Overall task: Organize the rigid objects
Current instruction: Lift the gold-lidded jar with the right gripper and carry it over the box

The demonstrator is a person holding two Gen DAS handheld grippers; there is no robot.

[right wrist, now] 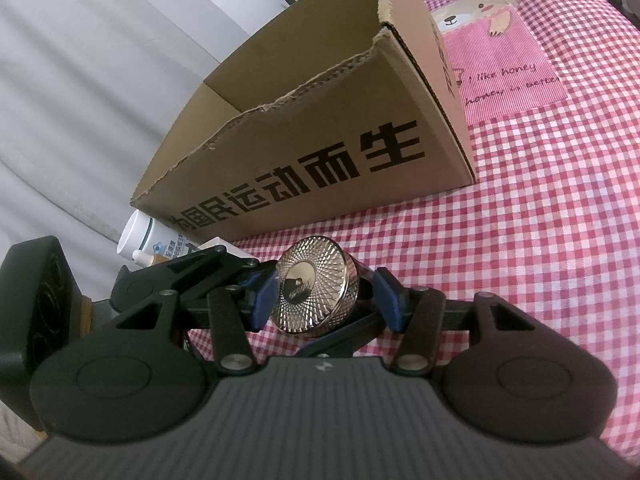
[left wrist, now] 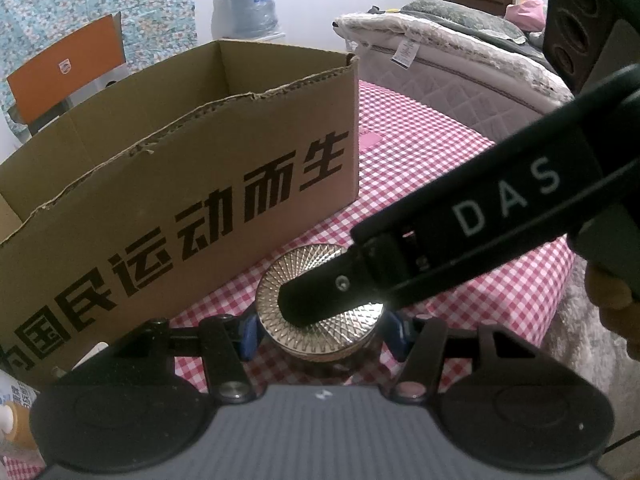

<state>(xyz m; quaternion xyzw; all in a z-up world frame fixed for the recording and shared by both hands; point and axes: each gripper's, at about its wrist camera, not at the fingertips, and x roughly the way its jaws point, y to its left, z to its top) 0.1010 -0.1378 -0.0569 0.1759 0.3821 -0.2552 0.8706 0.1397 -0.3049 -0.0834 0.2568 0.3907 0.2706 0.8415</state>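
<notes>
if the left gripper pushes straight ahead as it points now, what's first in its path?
The jar with the patterned gold lid, sitting between the left gripper jaws. Past it, probably the cardboard box wall; depth is unclear. The right gripper finger overlaps the lid.

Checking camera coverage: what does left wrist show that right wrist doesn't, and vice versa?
Left wrist only: the water jug, orange chair, the quilted mattress, and a "DAS"-marked finger of the right gripper lying across the jar's top.

Right wrist only: the bear patch with "I like honey" on the cloth, the white bottle's cap end, and the left gripper's linkage entering from the left.

Both: the torn cardboard box, the checked cloth, and the metal-lidded jar between blue pads.
</notes>
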